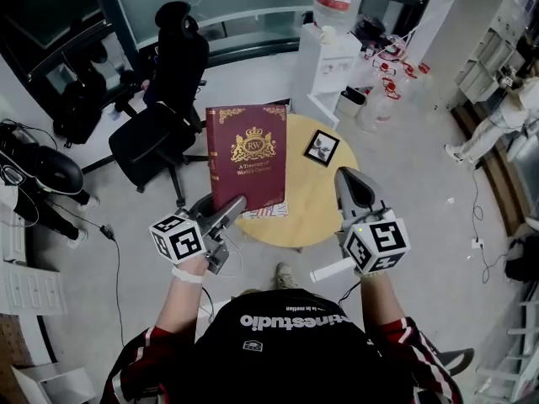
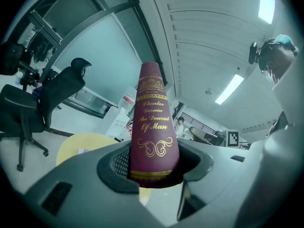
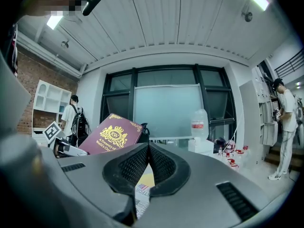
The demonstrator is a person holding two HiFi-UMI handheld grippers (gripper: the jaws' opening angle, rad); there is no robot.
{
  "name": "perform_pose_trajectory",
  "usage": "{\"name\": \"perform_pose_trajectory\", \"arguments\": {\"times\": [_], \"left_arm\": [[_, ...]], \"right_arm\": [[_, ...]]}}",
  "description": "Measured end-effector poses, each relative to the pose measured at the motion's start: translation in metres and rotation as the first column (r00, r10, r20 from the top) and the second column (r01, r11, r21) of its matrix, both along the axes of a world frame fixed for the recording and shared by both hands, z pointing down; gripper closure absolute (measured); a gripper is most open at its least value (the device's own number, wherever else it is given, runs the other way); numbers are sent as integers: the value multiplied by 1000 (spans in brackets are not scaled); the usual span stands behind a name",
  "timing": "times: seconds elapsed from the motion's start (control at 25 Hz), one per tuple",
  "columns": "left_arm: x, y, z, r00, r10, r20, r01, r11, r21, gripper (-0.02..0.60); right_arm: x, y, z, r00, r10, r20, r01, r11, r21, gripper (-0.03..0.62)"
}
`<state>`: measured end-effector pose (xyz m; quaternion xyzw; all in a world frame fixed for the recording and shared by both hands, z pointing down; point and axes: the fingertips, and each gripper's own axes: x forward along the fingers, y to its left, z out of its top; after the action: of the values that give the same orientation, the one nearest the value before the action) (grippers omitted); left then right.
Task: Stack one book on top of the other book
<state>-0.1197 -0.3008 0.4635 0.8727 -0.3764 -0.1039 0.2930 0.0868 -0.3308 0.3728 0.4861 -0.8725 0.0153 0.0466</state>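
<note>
A maroon hardback with gold print (image 1: 246,154) hangs tilted over the left part of a round yellow table (image 1: 316,204). My left gripper (image 1: 232,206) is shut on its near edge; in the left gripper view the pads clamp the lower end of the book's spine (image 2: 153,122). Under it a second book with a white printed cover (image 1: 268,212) lies on the table, mostly hidden. My right gripper (image 1: 352,178) hovers over the table's right side, shut and empty; through the slit below its pads I see that white book (image 3: 141,194).
A small black-framed picture (image 1: 321,147) lies at the table's far right. A black office chair (image 1: 160,116) stands left of the table. Behind it are a white water dispenser (image 1: 330,53) and bottles on the floor (image 1: 383,95). People stand in the background.
</note>
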Motion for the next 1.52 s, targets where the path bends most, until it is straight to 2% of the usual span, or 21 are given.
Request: {"name": "perform_pose_trajectory", "arguments": {"times": [0.4, 0.76, 0.96, 1.52], "left_arm": [[13, -29, 49, 1000, 30, 1, -30, 989, -148, 357], [19, -51, 107, 999, 32, 25, -24, 962, -273, 357], [22, -63, 149, 999, 39, 7, -33, 923, -384, 357], [34, -90, 236, 999, 4, -41, -27, 817, -575, 357]], "right_arm": [[4, -24, 27, 1000, 8, 1, -8, 998, -58, 566], [11, -39, 56, 999, 16, -28, -19, 993, -113, 566], [15, -45, 64, 999, 22, -31, -26, 992, -126, 566], [37, -63, 91, 998, 50, -45, -57, 982, -183, 566]]}}
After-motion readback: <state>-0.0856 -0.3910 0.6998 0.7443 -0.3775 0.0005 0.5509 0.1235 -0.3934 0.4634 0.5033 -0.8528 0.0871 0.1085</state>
